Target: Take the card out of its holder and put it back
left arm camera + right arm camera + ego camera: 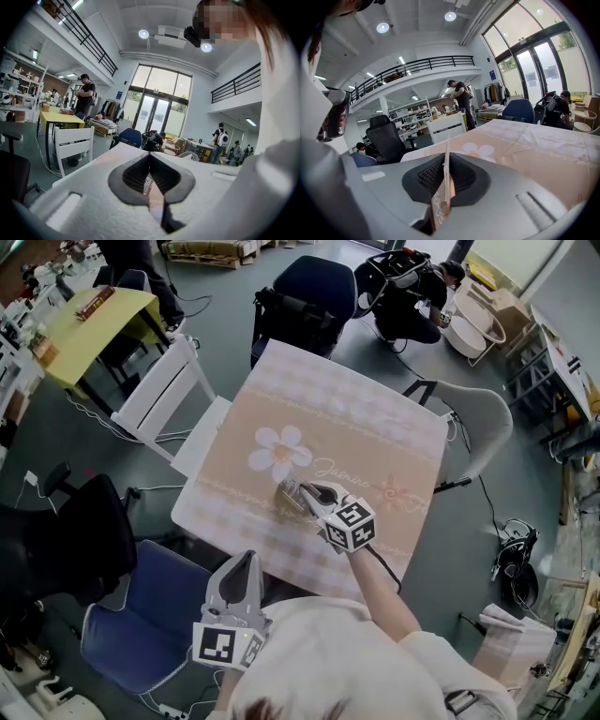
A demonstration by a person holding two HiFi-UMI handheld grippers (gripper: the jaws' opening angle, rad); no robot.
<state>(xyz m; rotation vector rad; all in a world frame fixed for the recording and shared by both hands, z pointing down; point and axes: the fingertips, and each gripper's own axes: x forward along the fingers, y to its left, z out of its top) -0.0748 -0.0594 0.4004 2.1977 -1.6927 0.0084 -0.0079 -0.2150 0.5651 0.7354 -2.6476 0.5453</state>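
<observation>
The right gripper (446, 158) has its jaws pressed together on the holder (439, 206), which stands edge-on between the pads; a pale sheet lies against its brown printed face, and whether that sheet is the card I cannot tell; in the head view the holder's far end sits low over the table (375, 418), just below the flower print (279, 452); the gripper points away from the person and slightly down; the left gripper (150, 157) has its jaws together at the tips with nothing in them; it hangs off the table's near edge, above a blue chair (141, 615); a white chair (164, 390) stands at the table's left side.
</observation>
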